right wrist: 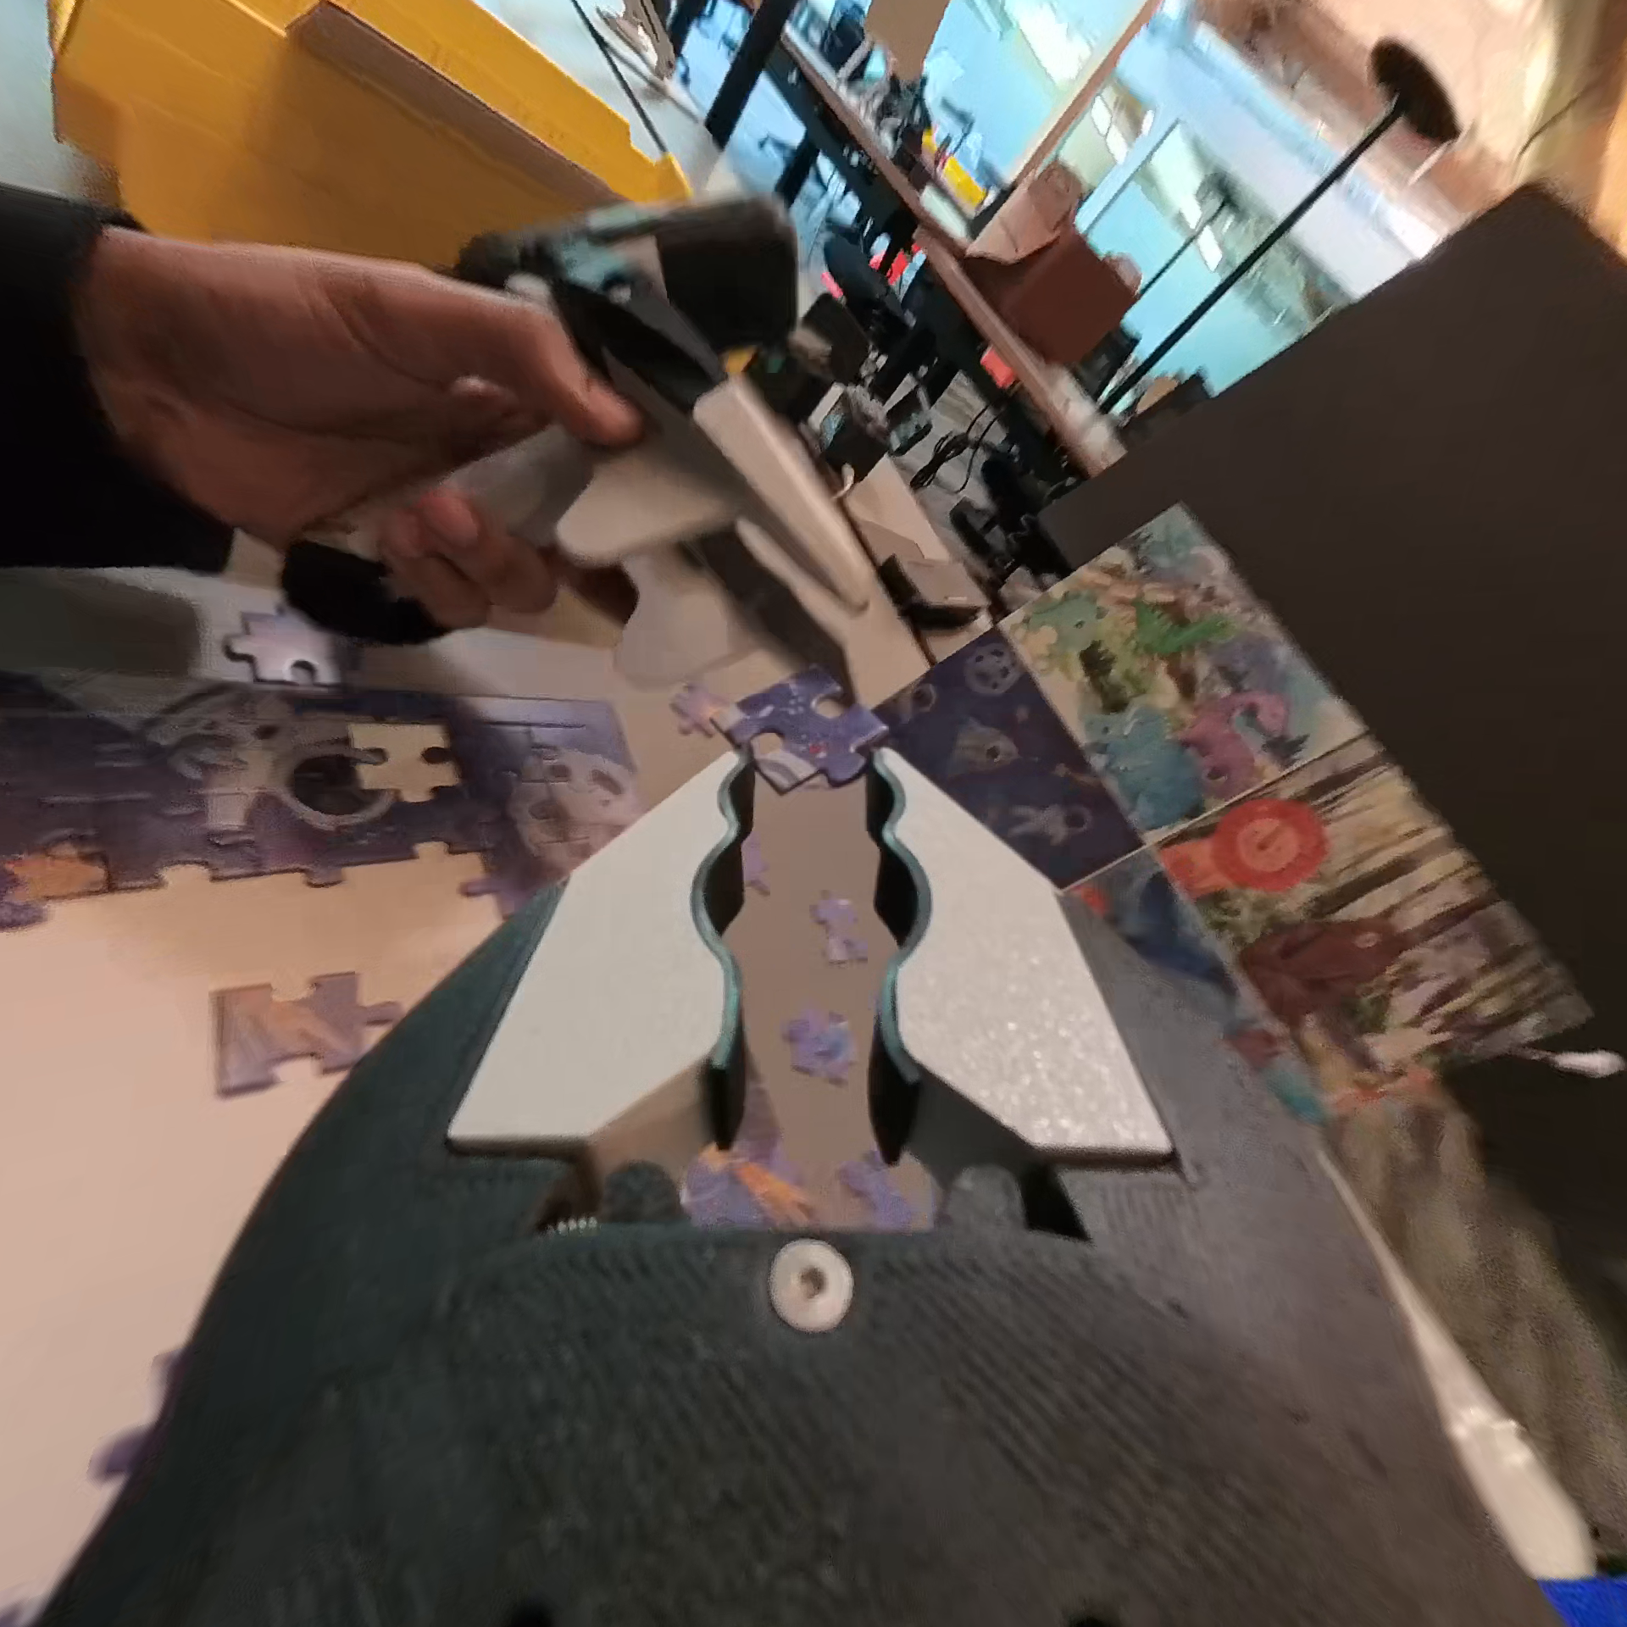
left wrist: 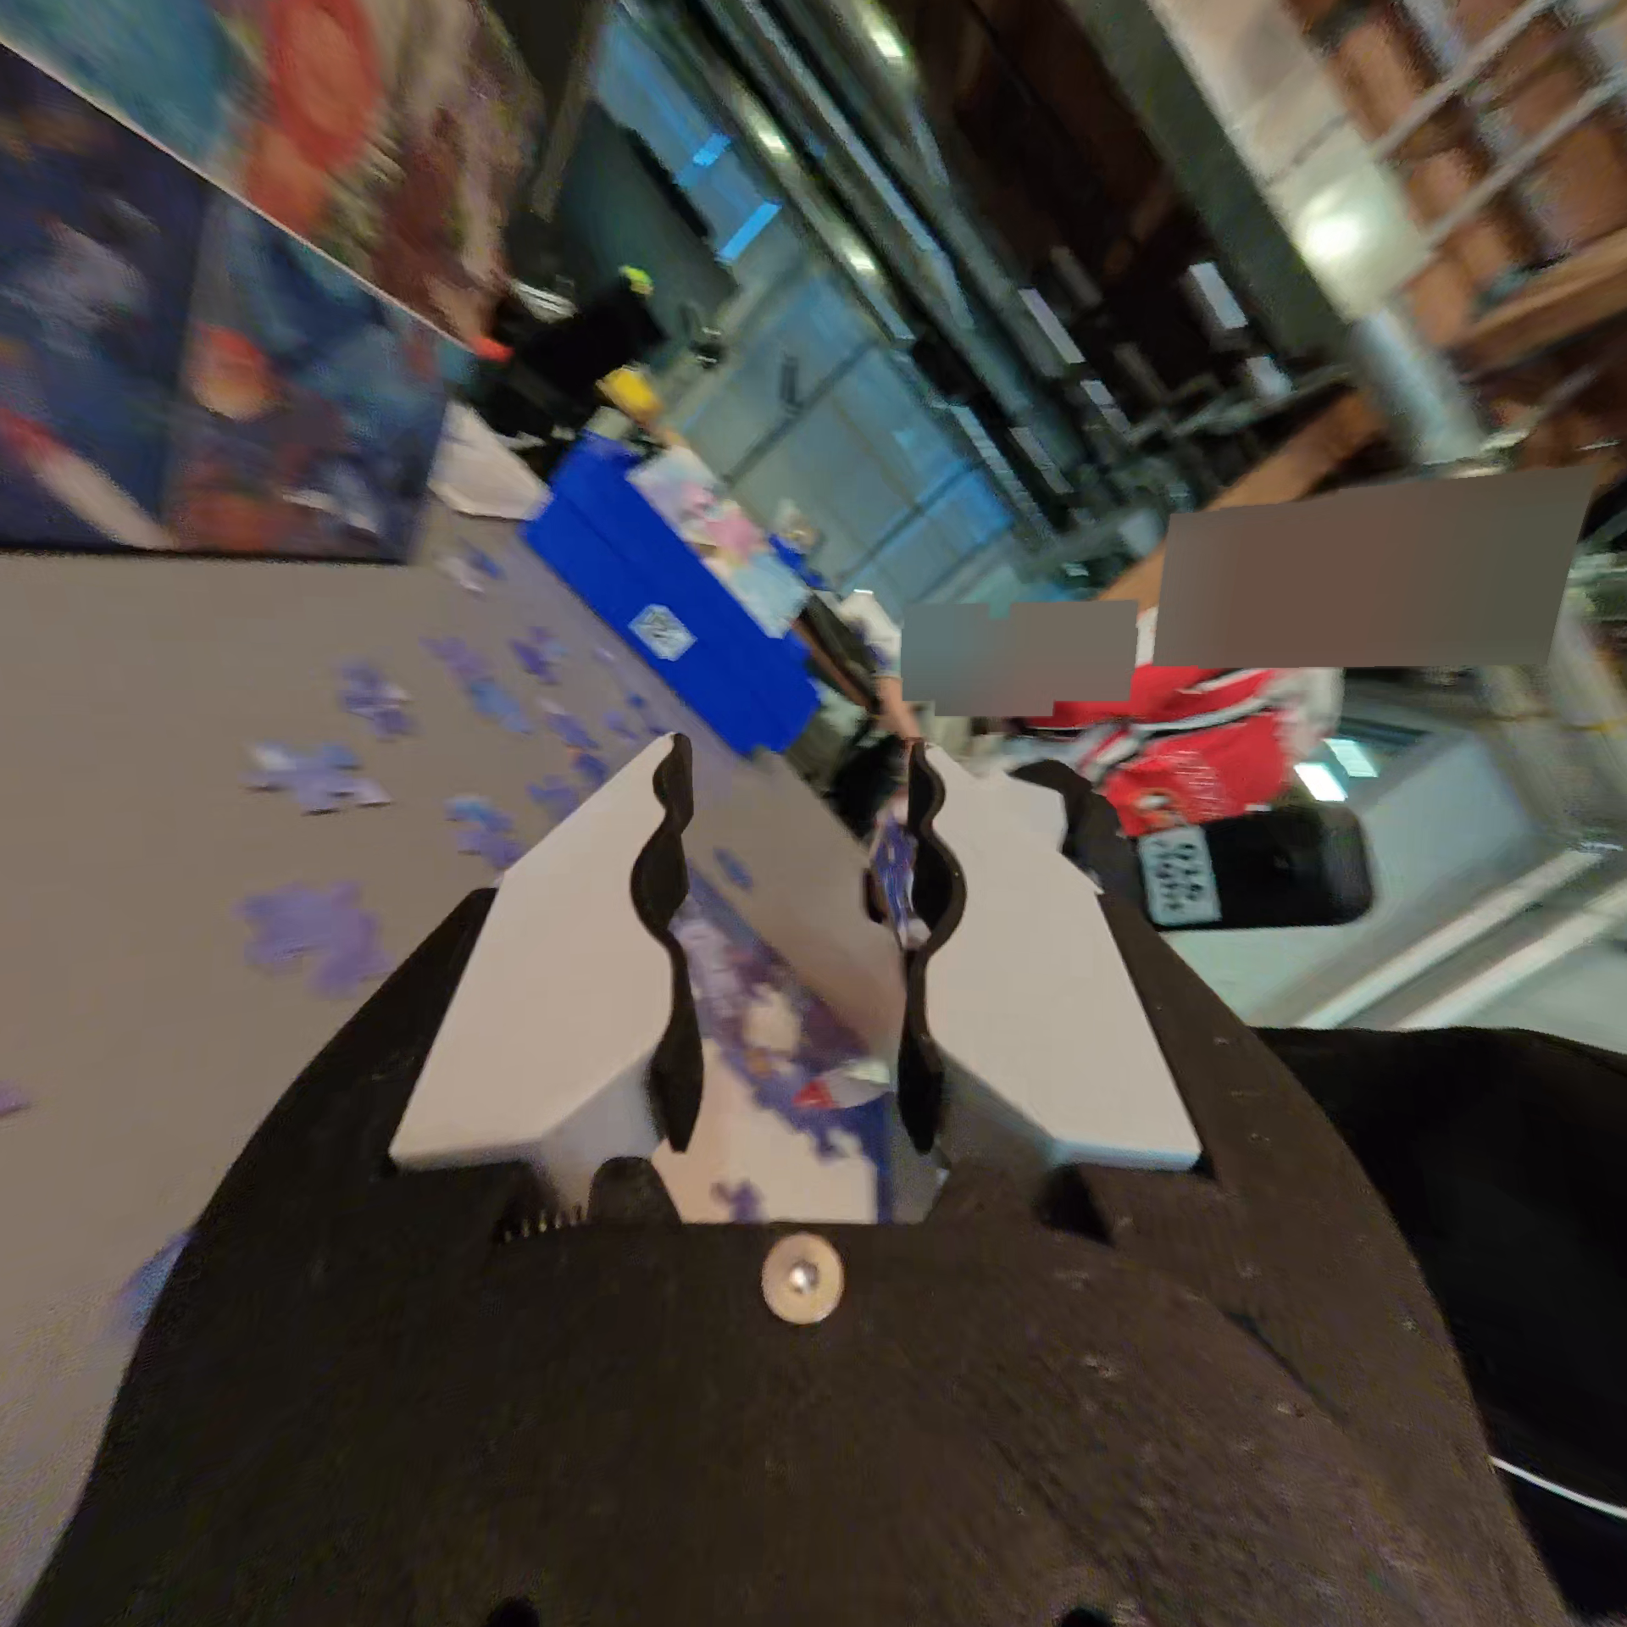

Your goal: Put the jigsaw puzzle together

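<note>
I see right gripper (right wrist: pixel 808 775) pinching purple puzzle piece (right wrist: pixel 806 735) at fingertips, above desk (right wrist: pixel 132 1188). Left gripper (left wrist: pixel 797 775) spread wide, piece edge against one pad only. Assembled puzzle (right wrist: pixel 264 792) lies left. I advise firm pinch, level piece.

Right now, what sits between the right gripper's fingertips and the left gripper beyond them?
In the right wrist view, a purple puzzle piece is pinched at the right gripper's tips. Past it lies bare table up to the left gripper.
</note>
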The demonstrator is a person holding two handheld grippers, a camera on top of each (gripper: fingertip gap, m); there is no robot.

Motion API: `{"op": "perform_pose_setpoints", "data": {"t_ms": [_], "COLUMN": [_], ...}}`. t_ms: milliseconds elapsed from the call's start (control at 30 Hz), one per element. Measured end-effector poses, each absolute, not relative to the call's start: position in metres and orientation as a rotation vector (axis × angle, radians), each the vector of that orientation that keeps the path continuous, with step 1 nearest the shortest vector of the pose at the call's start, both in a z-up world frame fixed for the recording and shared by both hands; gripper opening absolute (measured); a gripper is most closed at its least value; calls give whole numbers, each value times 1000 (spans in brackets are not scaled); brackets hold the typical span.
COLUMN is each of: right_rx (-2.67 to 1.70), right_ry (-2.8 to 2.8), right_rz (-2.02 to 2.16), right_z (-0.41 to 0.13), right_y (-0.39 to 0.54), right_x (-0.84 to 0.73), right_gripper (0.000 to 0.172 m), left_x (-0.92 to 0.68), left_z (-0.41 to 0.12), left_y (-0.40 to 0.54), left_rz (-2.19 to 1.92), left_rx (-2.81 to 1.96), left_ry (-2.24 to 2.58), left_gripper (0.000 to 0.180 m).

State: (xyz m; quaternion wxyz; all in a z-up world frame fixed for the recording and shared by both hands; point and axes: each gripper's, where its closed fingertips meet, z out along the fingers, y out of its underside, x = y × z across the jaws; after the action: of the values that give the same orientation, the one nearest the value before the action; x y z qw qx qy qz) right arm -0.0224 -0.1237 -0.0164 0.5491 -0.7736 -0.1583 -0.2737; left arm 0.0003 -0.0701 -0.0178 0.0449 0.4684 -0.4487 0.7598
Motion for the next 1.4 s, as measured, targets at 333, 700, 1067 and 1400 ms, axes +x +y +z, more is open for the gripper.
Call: {"op": "perform_pose_setpoints", "data": {"t_ms": [333, 700, 1067, 1400], "right_rx": [-2208, -2342, -2360, -2343], "right_ry": [-42, 101, 36, -87], "right_rz": [-330, -110, -100, -127], "right_z": [-126, -154, -151, -148], "right_y": [-69, -62, -69, -69], "right_x": [-75, -91, -101, -93], "right_gripper": [24, 24, 39, 28], "left_x": [-1, 5, 5, 5], "left_z": [-88, -91, -74, -72], "left_y": [-21, -11, -12, -15], "left_rz": [1803, 1714, 1940, 1956], "left_rx": [1934, 2061, 2012, 1990], "left_ry": [-2206, -2383, -2151, -2142], "left_gripper": [26, 24, 25, 26]}}
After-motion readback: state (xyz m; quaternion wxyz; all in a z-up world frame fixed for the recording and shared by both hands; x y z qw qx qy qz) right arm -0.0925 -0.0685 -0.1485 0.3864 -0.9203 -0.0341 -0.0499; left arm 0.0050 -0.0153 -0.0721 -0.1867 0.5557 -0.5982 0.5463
